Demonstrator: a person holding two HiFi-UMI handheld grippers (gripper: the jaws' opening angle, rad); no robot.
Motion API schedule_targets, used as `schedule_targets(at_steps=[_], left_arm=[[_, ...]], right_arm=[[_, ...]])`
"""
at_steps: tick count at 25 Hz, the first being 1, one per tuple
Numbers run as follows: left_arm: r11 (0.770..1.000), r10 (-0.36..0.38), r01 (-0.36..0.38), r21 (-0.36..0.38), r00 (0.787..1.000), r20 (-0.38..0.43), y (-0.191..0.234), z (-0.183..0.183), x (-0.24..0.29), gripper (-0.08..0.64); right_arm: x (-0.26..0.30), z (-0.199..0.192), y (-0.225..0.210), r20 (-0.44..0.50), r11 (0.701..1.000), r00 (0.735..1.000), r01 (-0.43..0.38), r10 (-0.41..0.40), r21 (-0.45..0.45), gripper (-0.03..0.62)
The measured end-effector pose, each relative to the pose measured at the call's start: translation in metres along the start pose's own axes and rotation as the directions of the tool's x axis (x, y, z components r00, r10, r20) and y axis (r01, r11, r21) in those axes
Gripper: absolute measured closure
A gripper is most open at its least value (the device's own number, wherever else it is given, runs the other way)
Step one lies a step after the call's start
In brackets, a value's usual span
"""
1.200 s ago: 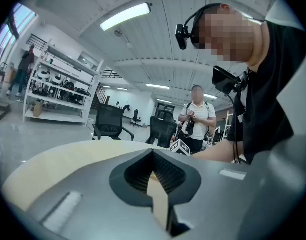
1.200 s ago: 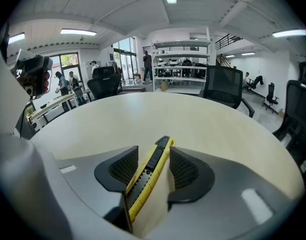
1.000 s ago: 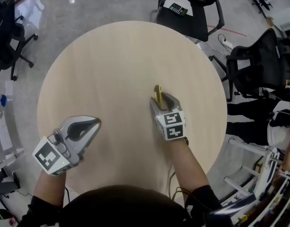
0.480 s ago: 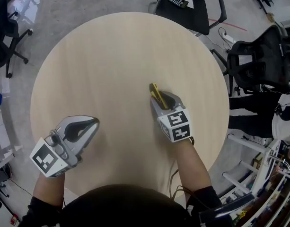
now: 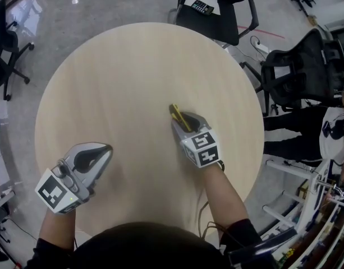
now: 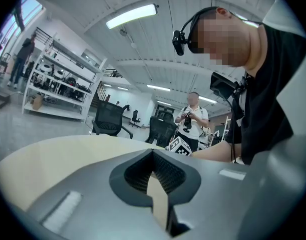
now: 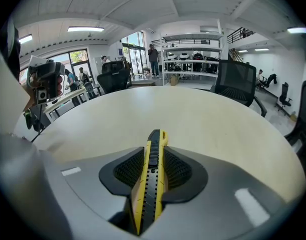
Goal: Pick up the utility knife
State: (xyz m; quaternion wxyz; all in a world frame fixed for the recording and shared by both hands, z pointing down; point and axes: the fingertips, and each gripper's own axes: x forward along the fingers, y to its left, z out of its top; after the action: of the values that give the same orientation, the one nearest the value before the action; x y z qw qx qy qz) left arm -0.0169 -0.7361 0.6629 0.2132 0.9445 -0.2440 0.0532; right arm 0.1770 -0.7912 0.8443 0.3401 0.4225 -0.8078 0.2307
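R gripper (image 7: 153,151): clenched on utility knife (image 7: 151,189), yellow body w/ black slider, pinched lengthwise between ribbed dark pads (image 7: 127,171); far end sticks out past jaw tips over table (image 7: 202,114). Head view: R gripper (image 5: 183,123) just right of frame centre, knife (image 5: 177,114) pointing to upper left, marker cube (image 5: 201,149) behind jaws, forearm running to lower edge. Knife touching tabletop or lifted: can't tell. L gripper (image 6: 153,156): jaw tips together, nothing between, only a slit of tabletop seen thru pads. Head view: L gripper (image 5: 106,150) lower left, well apart from knife. Table (image 5: 132,66): round, pale wood. Beyond: black chair (image 5: 216,17) at top w/ keypad device (image 5: 203,7) on seat; 2nd black chair (image 5: 301,72) at right.
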Motion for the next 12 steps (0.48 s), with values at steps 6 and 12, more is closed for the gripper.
schedule_targets(at_steps=[6, 12], left_arm=[[1.000, 0.005, -0.006, 0.023, 0.999, 0.031, -0.014, 0.025, -0.018, 0.574], [0.998, 0.002, -0.007, 0.063, 0.998, 0.067, -0.039, 0.054, -0.045, 0.574]], right_arm=[[-0.023, 0.008, 0.013, 0.012, 1.000, 1.000, 0.003, -0.003, -0.016, 0.459], [-0.070, 0.038, 0.018, 0.077, 0.999, 0.996, 0.043, -0.041, -0.030, 0.459]])
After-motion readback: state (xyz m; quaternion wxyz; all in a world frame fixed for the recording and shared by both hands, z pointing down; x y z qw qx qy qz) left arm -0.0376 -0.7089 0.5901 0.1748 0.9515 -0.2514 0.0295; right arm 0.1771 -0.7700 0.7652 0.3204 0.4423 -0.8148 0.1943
